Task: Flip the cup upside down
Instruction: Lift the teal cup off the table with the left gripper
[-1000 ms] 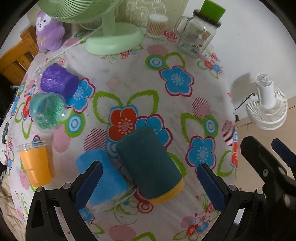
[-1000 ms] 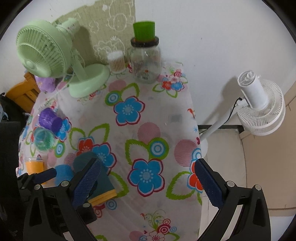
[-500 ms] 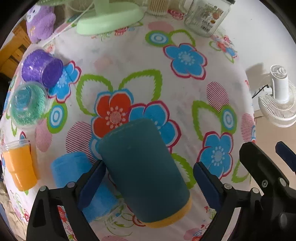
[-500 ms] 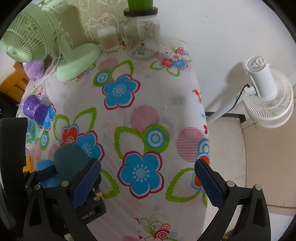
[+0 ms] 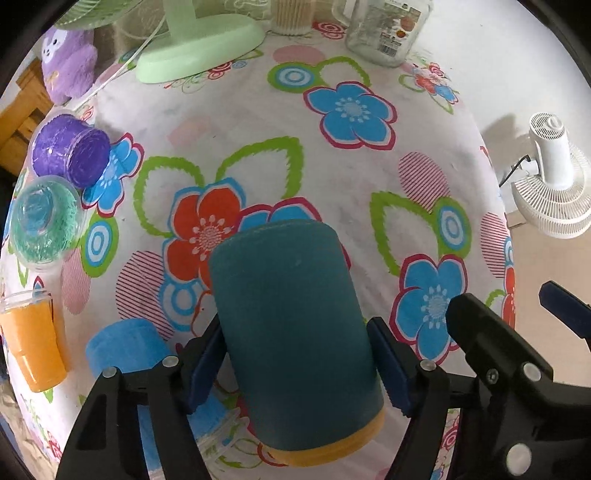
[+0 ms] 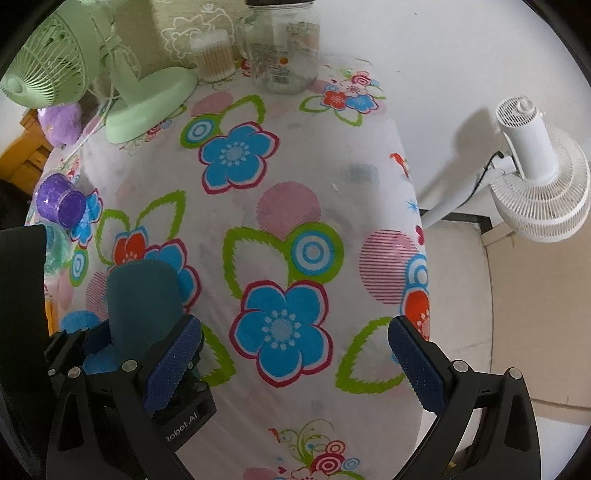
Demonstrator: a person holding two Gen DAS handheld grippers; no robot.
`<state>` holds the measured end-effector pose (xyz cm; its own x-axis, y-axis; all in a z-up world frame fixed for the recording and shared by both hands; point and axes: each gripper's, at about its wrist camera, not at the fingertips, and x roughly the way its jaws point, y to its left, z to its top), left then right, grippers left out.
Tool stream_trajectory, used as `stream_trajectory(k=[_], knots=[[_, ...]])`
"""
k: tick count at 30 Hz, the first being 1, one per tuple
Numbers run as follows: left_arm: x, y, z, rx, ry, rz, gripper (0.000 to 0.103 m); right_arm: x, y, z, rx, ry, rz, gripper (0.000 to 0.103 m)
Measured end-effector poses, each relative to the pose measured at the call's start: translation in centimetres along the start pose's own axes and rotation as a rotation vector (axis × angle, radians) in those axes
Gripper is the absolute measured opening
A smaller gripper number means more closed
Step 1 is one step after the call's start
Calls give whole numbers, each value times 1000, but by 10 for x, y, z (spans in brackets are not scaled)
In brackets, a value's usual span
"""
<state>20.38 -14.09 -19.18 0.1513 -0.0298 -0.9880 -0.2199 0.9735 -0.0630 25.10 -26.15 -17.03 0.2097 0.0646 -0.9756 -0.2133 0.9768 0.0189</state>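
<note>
A dark teal cup (image 5: 295, 332) with a yellow rim lies tilted, its closed base pointing away from me and its yellow rim nearest the camera. My left gripper (image 5: 295, 369) is shut on it, one blue pad on each side of its body. The cup also shows in the right wrist view (image 6: 144, 299), at the left. My right gripper (image 6: 295, 362) is open and empty over the flowered tablecloth (image 6: 280, 206), to the right of the cup.
A light blue cup (image 5: 125, 350) lies beside the teal one. An orange cup (image 5: 33, 343), a green cup (image 5: 44, 221) and a purple cup (image 5: 70, 151) stand along the left edge. A green fan (image 5: 199, 48), glass jar (image 5: 384, 33) and swab tub stand at the back. A white fan (image 6: 535, 162) stands off the table's right edge.
My left gripper has moved in around the teal cup and closed on its sides. The right gripper has stayed open and come slightly lower over the cloth.
</note>
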Motion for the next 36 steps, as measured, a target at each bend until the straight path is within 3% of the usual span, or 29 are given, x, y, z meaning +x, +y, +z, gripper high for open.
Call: stream_trajectory(k=[4,13,24,36], knots=[[7,-10,0,18,-15,28,74,1,-8,-3,18,6,-23,102],[5,-12,1,25,-16,-46,72,-11,-11,-9,32,-20,3,102],[-59,-12,-15,83,-101,-91,72,-64,-1,-18,37,-109,36,102],[-127,39,-56,132,-179,-82,71,-113,50,-55,21,-163,88,102]])
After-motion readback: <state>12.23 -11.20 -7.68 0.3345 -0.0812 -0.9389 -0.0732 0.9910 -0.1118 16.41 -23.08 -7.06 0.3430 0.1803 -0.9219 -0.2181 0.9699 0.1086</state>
